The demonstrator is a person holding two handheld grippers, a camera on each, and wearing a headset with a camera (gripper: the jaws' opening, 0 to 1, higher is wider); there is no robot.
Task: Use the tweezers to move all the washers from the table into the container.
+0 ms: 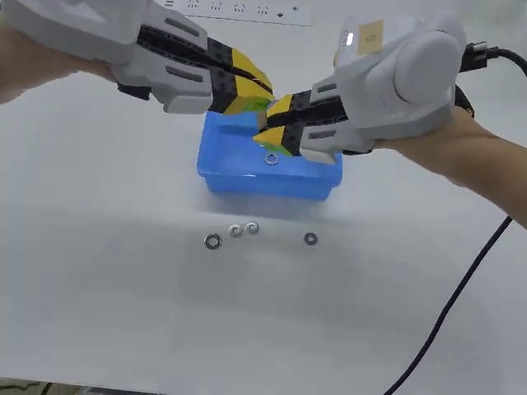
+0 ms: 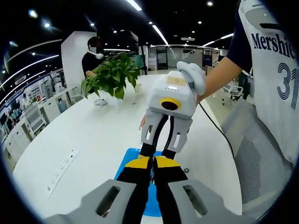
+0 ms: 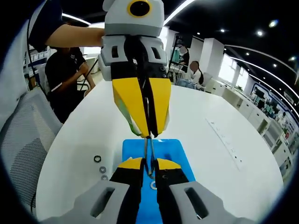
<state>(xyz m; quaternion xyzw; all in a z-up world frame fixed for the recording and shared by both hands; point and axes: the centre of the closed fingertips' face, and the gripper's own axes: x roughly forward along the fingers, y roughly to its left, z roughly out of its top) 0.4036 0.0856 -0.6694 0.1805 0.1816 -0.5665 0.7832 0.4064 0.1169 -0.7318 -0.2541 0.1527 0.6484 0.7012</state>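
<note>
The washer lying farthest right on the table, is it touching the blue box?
Apart. The head view shows bare table between that washer and the near wall of the blue container.

Count: 4 small silver metal washers (image 1: 235, 231) on white table (image 1: 99, 271), 1 inside; 1 blue rectangular plastic container (image 1: 247, 177); 1 thin metal tweezers (image 3: 148, 151).

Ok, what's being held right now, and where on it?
The tweezers, shared: left hand-held gripper on one end, right hand-held gripper on the other.
</note>
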